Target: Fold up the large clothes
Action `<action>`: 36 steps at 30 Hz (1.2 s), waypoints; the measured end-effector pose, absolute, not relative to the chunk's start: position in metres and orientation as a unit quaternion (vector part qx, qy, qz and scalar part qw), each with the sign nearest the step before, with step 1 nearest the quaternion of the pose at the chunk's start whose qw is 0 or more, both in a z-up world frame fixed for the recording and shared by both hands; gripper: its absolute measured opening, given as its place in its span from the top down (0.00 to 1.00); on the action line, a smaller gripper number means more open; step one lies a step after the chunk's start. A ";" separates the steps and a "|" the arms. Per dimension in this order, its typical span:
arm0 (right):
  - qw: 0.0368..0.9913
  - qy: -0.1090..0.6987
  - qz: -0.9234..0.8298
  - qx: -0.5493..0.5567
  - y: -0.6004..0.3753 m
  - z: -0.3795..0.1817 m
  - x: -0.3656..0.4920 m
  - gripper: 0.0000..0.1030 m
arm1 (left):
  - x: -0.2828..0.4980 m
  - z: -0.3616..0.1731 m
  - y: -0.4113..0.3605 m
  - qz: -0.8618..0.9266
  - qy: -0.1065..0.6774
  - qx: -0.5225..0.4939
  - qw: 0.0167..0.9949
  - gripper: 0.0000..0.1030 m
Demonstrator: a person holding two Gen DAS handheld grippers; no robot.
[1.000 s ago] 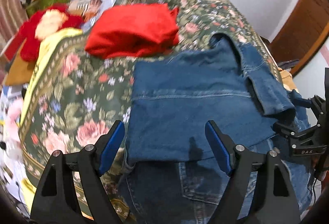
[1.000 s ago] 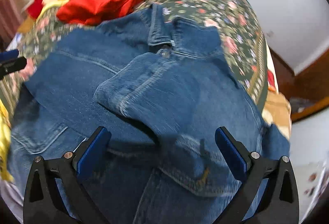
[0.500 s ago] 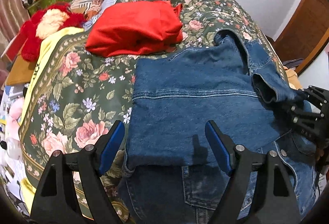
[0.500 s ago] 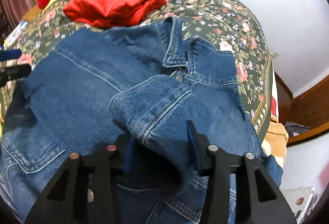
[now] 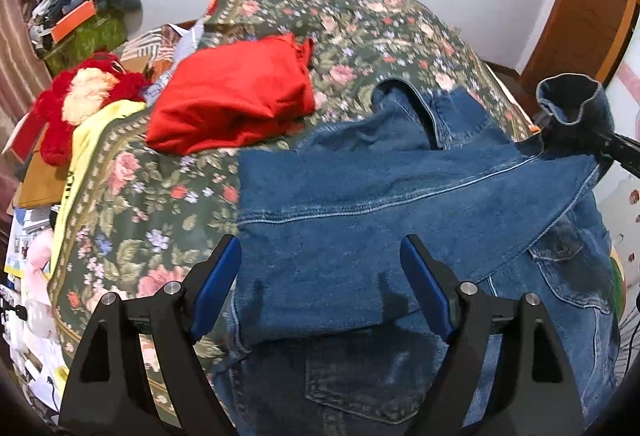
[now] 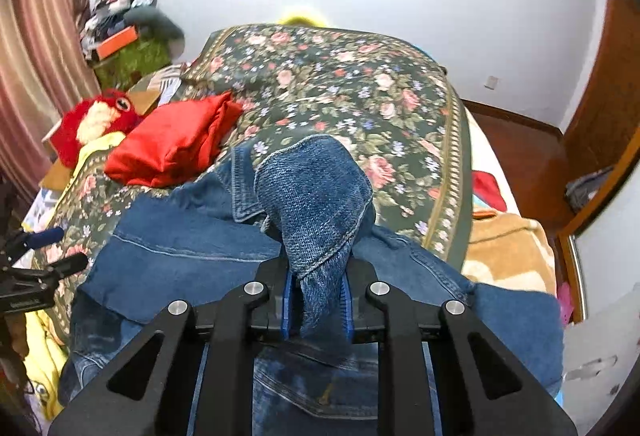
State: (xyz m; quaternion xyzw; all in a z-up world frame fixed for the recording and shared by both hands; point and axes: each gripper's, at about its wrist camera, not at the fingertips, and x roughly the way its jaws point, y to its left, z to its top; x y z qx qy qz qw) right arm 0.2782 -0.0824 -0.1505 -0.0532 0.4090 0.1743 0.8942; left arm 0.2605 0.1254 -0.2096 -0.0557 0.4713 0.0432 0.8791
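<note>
Denim jacket sleeve pinched and raised over the bed

Denim jacket (image 5: 360, 220) lies spread on the near part of a floral bedspread (image 5: 132, 204), its body flat and one sleeve already folded across it from the left. The collar (image 6: 240, 188) points toward the far end of the bed. In the right wrist view the right gripper (image 6: 316, 312) has its jaws closing on the cuff end of the other sleeve (image 6: 320, 204); the bunched blue cloth sits squeezed between the two blue pads and stands up in a hump in front of the camera. In the left wrist view that same sleeve end (image 5: 572, 104) hangs lifted at the far right, above the rest of the jacket, with the cloth drawn in a slanting line down from it to the jacket body.

The left gripper (image 5: 320, 276) hovers over the near left part of the jacket with its fingers (image 5: 216, 284) spread wide apart and nothing clasped; the folded denim lies below and between them, and contact cannot be told.

A folded red garment (image 5: 232, 100) rests on the bedspread, far and to the left of the jacket, close to the collar but apart from it. A red plush toy (image 5: 84, 100) sits at the left edge of the bed beside a yellow cloth (image 5: 86, 140). A tan blanket (image 6: 508, 256) lies off the right side of the bed.
</note>
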 end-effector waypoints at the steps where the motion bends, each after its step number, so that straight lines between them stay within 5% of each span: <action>1: 0.892 0.416 0.173 -0.046 -0.087 -0.155 0.277 0.84 | 0.262 -0.215 0.123 0.046 0.478 -0.052 0.876 0.21; 8: 0.855 0.495 0.155 0.013 -0.128 -0.204 0.277 0.82 | 0.267 -0.265 0.109 0.051 0.535 -0.037 0.842 0.21; 15: 0.850 0.518 0.095 0.031 -0.167 -0.219 0.261 0.54 | 0.257 -0.271 0.111 0.065 0.527 -0.050 0.846 0.15; 18: 0.844 0.525 0.089 0.058 -0.189 -0.218 0.256 0.51 | 0.254 -0.270 0.110 0.068 0.528 -0.048 0.845 0.15; 24: 0.857 0.506 0.068 0.075 -0.223 -0.198 0.242 0.49 | 0.257 -0.255 0.099 0.065 0.527 -0.029 0.847 0.15; 30: 0.882 0.457 0.031 0.108 -0.266 -0.171 0.228 0.28 | 0.269 -0.220 0.073 0.046 0.491 -0.022 0.869 0.15; 36: 0.880 0.444 -0.019 0.167 -0.318 -0.172 0.221 0.20 | 0.284 -0.191 0.037 0.011 0.460 -0.018 0.888 0.15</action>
